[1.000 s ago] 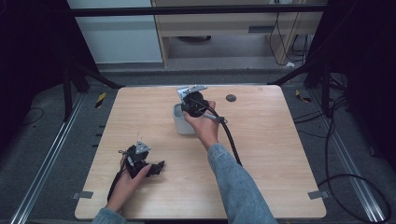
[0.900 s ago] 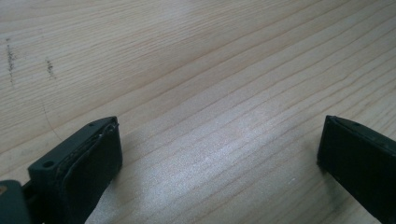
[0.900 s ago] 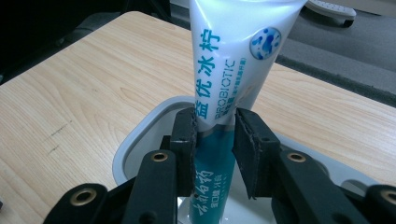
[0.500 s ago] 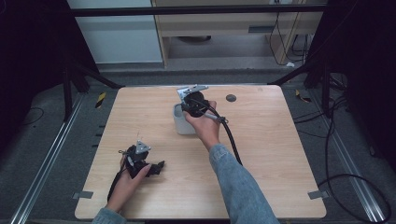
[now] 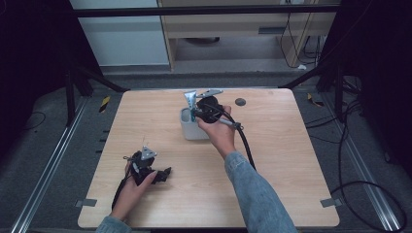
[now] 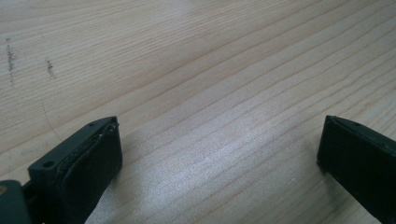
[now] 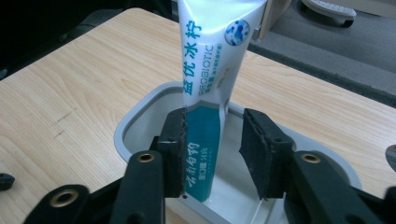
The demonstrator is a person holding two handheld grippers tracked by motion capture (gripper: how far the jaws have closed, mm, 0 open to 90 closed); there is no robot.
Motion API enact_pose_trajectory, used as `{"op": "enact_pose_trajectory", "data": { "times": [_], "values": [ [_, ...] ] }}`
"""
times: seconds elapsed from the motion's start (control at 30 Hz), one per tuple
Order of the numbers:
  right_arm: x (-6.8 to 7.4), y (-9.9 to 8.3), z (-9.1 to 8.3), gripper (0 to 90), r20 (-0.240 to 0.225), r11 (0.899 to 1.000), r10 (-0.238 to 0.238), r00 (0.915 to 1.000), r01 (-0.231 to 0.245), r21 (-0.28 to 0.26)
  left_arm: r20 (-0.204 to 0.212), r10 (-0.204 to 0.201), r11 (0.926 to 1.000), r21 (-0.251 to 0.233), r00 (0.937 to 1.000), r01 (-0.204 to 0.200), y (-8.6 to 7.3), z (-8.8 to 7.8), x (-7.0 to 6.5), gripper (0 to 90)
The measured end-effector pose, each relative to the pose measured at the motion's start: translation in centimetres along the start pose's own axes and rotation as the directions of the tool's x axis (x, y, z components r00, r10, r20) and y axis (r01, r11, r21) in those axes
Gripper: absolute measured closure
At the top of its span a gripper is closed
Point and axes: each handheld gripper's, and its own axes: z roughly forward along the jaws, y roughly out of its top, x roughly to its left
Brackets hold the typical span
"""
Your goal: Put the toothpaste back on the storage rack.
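At mid-counter [image 5: 291, 160], right gripper [image 7: 212, 156] over grey cup [image 7: 140, 116], jaws parted around upright toothpaste tube [image 7: 208, 70] standing in it, one jaw touching, other apart. Near front-left edge, left gripper [image 6: 219, 154] low over bare wood, jaws spread wide.

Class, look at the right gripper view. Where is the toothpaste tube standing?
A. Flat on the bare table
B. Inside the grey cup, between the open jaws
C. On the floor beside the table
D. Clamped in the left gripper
B: the toothpaste tube stands with its lower end inside the grey cup, and the right gripper has a gap showing between one jaw and the tube.
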Motion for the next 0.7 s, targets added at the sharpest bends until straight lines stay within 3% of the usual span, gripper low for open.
{"op": "enact_pose_trajectory", "data": {
  "times": [0.7],
  "values": [
    [-1.8, -0.5, -2.7, 24.9, 0.019, 1.0, 0.007, 0.9998, -0.007, 0.027, 0.0, -0.001, 1.0, 0.0, 1.0, 0.001, 0.0, 0.0, 0.0, 0.0]
  ]
}}
